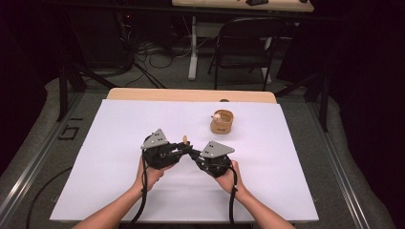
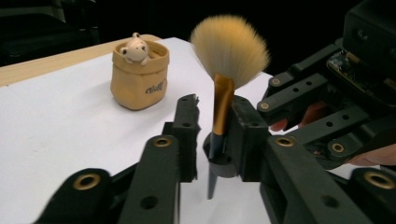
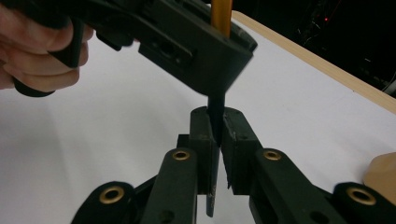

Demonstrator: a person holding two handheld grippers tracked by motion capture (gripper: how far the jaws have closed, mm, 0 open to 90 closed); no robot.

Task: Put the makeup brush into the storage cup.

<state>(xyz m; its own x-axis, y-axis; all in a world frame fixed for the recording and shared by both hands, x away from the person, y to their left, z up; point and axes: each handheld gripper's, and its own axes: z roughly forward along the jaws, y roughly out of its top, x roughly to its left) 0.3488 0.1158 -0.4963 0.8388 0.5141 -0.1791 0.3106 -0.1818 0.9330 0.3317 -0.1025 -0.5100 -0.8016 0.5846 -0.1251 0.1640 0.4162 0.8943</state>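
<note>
Working over white paper on a wooden table, dark room behind, my right gripper pinches the brush handle upright near the pouch; my left gripper stands slightly parted around it.

Fluffy-bristled brush with glossy golden metal ferrule.

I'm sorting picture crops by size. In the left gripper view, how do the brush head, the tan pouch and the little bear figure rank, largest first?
1. Brush head and tan pouch: much alike; the brush is nearer the camera, so no ranking.
2. Bear figure, perched in the pouch's mouth: plainly smallest.
</note>
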